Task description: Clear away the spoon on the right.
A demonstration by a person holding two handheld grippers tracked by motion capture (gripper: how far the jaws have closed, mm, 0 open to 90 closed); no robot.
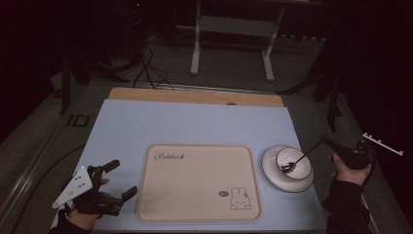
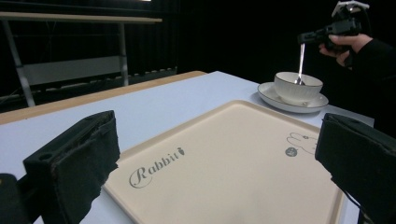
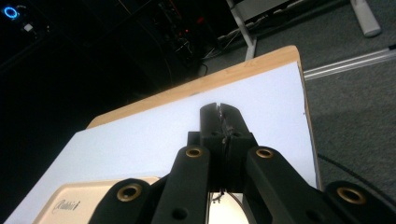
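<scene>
The spoon (image 1: 298, 160) stands with its bowl end inside the white bowl (image 1: 293, 163) at the right of the table, its thin handle rising up and to the right into your right gripper (image 1: 327, 143), whose jaws are closed on the handle's top end. Treat the spoon as light, rigid and smooth: a thin metal handle is likely to pivot or slip between flat pads, so keep the clamp square across the handle and near its end, as it is now in the left gripper view (image 2: 301, 51). The bowl sits on a white saucer (image 1: 272, 173) with a dark rim line; both look ceramic, so judge them brittle and moderately heavy, and expect the bowl to slide on the saucer if the spoon drags against its wall. Lift the spoon straight along its own axis to avoid tipping the bowl. Just left of the saucer lies the beige tray (image 1: 195, 209), flat, rigid and bare. It carries the script word "Rabbit" (image 2: 154, 169) near one corner and a line drawing of a rabbit (image 1: 240, 199) with a small round mark beside it near the opposite corner; the mark is too small to read. Your left gripper (image 1: 119, 180) rests beside the tray's left edge with its jaws spread wide, holding nothing.
</scene>
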